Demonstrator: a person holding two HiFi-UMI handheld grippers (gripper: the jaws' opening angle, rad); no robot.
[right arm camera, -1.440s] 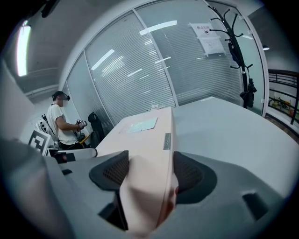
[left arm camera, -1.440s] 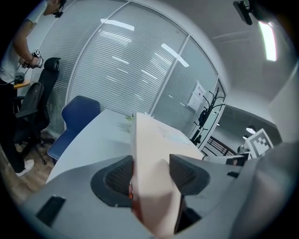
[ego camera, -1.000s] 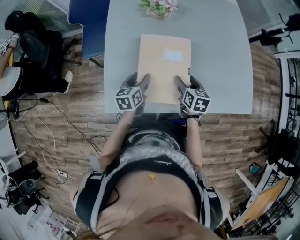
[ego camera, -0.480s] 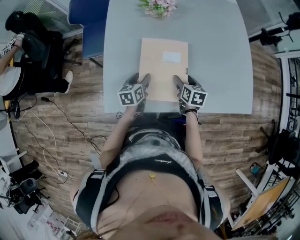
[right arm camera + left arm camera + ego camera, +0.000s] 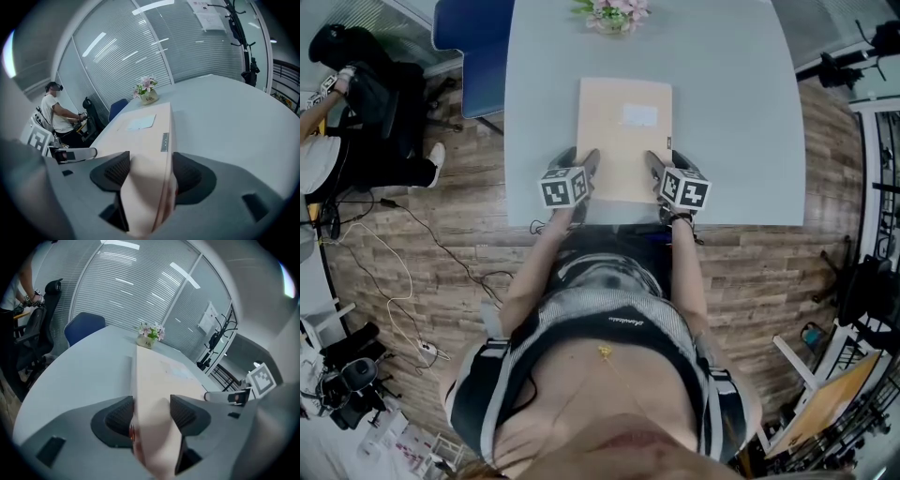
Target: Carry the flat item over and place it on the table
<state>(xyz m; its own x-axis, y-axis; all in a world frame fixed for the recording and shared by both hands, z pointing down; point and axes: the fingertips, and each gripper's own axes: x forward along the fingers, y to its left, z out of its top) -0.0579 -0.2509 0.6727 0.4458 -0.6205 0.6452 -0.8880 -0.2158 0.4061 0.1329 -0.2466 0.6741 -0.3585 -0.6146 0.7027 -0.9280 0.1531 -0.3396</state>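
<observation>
Left tool [image 5: 151, 412] and just-tightened right tool [image 5: 149, 171] clamp the flat box [image 5: 624, 131].

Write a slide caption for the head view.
Left tongs and right tongs grip a flat beige cardboard box over a grey table.

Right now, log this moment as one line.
flat package: near edge of table | left gripper: shut on its edge | right gripper: just closed further on it

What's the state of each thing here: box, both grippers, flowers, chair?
flat box: level, gripped at both near corners, low over the table; touchdown unclear.
left gripper: shut on flat box.
right gripper: shut on flat box.
flower pot: upright, far end of table.
blue chair: empty.
</observation>
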